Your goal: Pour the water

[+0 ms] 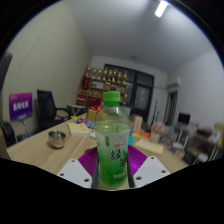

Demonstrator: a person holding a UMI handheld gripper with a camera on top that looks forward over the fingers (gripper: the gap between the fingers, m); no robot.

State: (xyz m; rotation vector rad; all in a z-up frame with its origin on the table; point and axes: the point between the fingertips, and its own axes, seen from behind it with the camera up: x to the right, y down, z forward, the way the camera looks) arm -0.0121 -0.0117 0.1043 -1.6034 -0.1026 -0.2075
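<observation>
A clear plastic bottle (112, 135) with a green cap, a green label and greenish liquid stands upright between my fingers. My gripper (112, 166) is shut on its lower half, and the purple pads (89, 160) press against both of its sides. The bottle hides the tabletop straight ahead. A small metal bowl (57, 139) sits on the wooden table (35, 152), beyond my fingers and to the left of the bottle.
Boxes and other small items (150, 135) crowd the table to the right of the bottle. A black office chair (45, 108) and a purple sign (20, 104) stand past the table on the left. Shelves of goods (100, 85) line the far wall.
</observation>
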